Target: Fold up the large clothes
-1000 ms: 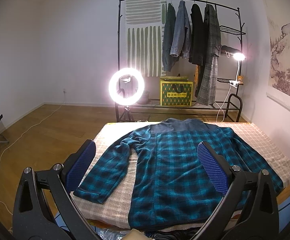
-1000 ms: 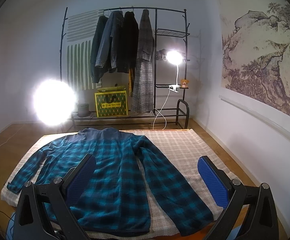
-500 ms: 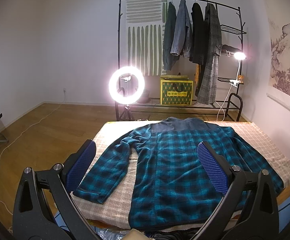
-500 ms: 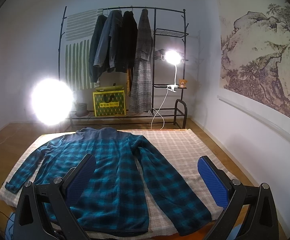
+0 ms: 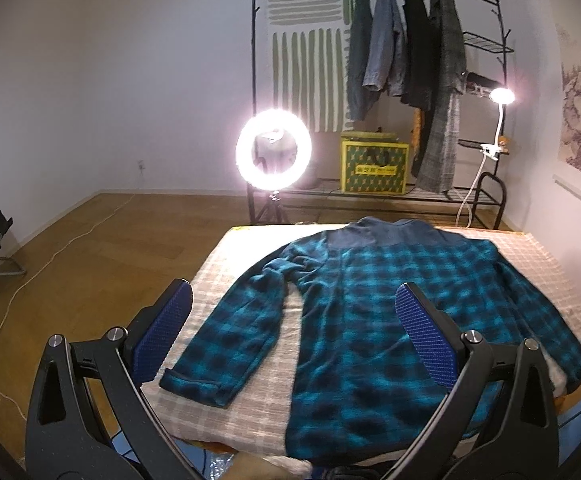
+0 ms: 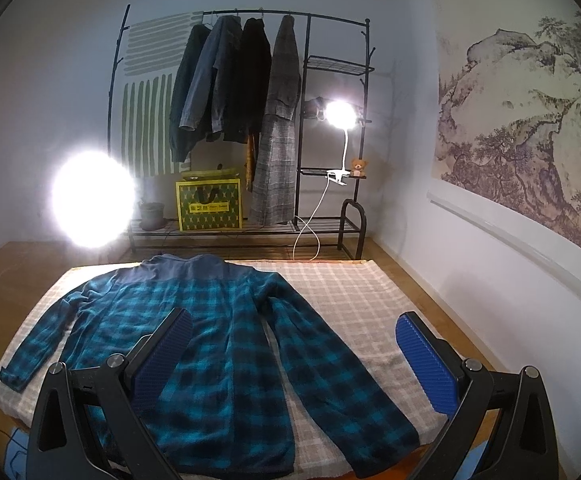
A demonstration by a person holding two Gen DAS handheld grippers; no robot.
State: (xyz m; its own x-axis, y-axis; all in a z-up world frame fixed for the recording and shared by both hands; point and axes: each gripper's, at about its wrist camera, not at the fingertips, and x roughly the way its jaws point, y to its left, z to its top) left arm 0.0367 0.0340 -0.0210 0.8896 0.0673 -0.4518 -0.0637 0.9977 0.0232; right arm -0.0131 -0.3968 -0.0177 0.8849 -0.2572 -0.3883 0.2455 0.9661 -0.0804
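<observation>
A teal and black plaid shirt (image 5: 354,312) with a plain blue yoke lies flat on the checked cloth of the table (image 5: 246,404), collar far, hem near me. Both sleeves spread out toward the near corners. My left gripper (image 5: 294,332) hangs open above the near left of the shirt, holding nothing. The same shirt (image 6: 214,344) fills the left of the right wrist view, its right sleeve (image 6: 330,384) running to the near edge. Open and empty, my right gripper (image 6: 290,356) hovers over that sleeve and the bare checked cloth (image 6: 354,300).
A black clothes rack (image 6: 250,120) with hanging coats stands behind the table, a yellow box (image 5: 374,166) on its lower shelf. A bright ring light (image 5: 273,149) stands at the far left corner, a clip lamp (image 6: 340,114) on the rack. A wall runs along the right.
Both cameras have drifted slightly, the left one a little to the left and the right one lower and closer. The shirt lies unmoved and both grippers stay open.
</observation>
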